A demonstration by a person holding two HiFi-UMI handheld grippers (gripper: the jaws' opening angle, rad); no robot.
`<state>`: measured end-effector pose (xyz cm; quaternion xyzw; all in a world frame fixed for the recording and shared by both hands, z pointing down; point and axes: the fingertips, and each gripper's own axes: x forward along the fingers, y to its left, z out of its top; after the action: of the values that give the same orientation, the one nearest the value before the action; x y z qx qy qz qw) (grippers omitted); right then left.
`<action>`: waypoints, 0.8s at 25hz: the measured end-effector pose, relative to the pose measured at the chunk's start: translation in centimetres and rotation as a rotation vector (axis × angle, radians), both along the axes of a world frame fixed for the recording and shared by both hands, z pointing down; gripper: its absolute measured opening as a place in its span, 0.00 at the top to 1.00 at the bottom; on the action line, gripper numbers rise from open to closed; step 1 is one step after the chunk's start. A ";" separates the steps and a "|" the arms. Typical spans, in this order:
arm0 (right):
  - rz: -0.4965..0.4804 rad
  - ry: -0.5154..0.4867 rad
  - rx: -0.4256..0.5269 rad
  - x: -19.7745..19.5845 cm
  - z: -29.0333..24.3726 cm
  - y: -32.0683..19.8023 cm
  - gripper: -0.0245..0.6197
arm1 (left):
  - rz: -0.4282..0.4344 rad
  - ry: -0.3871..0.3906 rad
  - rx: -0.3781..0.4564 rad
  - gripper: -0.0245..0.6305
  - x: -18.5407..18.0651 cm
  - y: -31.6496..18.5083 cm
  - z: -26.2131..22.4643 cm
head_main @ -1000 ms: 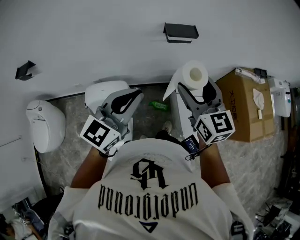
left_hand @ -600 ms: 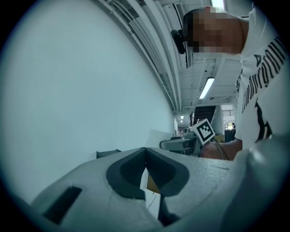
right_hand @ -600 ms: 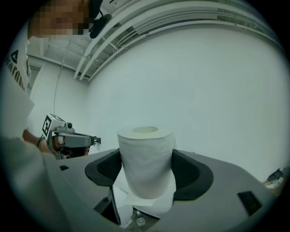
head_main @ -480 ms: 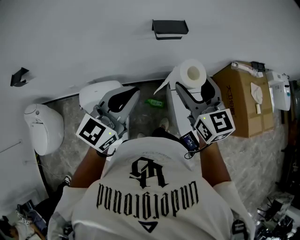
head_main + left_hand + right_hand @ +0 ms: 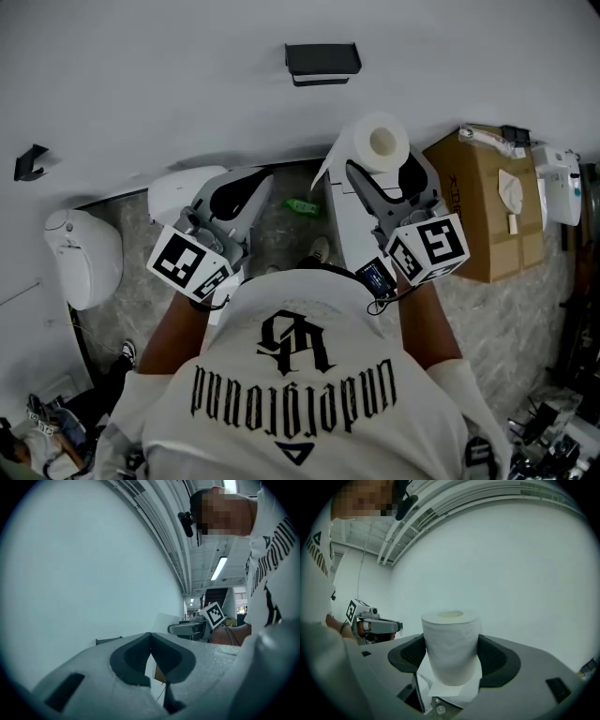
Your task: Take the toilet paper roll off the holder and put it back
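Here, a plain white wall (image 5: 187,75) is seen across the upper part of the head view, with a grey marbled floor (image 5: 286,230) below it. A brown cardboard box (image 5: 483,220) is set on the floor at the right, against the wall.

The left tongs (image 5: 265,180) are held low beside the right tongs (image 5: 382,161), with a gap between them. In the left gripper view, the left tongs (image 5: 151,635) are closed. The dark pads are met at the tips and nothing is gripped.

In the right gripper view, the right tongs (image 5: 451,651) are parted and clamped on the white toilet paper roll (image 5: 451,644). The roll is held upright between the two dark pads, and a loose sheet hangs beneath it.

In the head view, the white toilet paper roll (image 5: 380,142) is located below the black wall-mounted holder (image 5: 322,62), off it and apart from it. A small green item (image 5: 300,206) lies on the floor between the two tongs.
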<state>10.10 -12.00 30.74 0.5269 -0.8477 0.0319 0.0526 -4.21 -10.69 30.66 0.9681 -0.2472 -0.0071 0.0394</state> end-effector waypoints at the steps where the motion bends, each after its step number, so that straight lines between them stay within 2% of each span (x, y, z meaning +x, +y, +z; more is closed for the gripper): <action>1: -0.003 0.000 0.001 0.5 0.0 -0.4 0.46 | -0.002 0.000 -0.001 0.94 0.5 -0.3 0.0; 12: -0.046 0.003 0.008 6.1 0.1 -4.0 0.46 | -0.029 0.004 0.011 0.94 6.5 -3.9 0.6; 20: -0.060 0.006 0.005 8.8 0.2 -6.1 0.46 | -0.042 -0.006 -0.002 0.94 9.0 -5.7 1.1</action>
<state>18.92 -18.07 30.93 0.5014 -0.8631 0.0266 0.0545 4.74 -16.42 31.79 0.9627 -0.2677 -0.0049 0.0394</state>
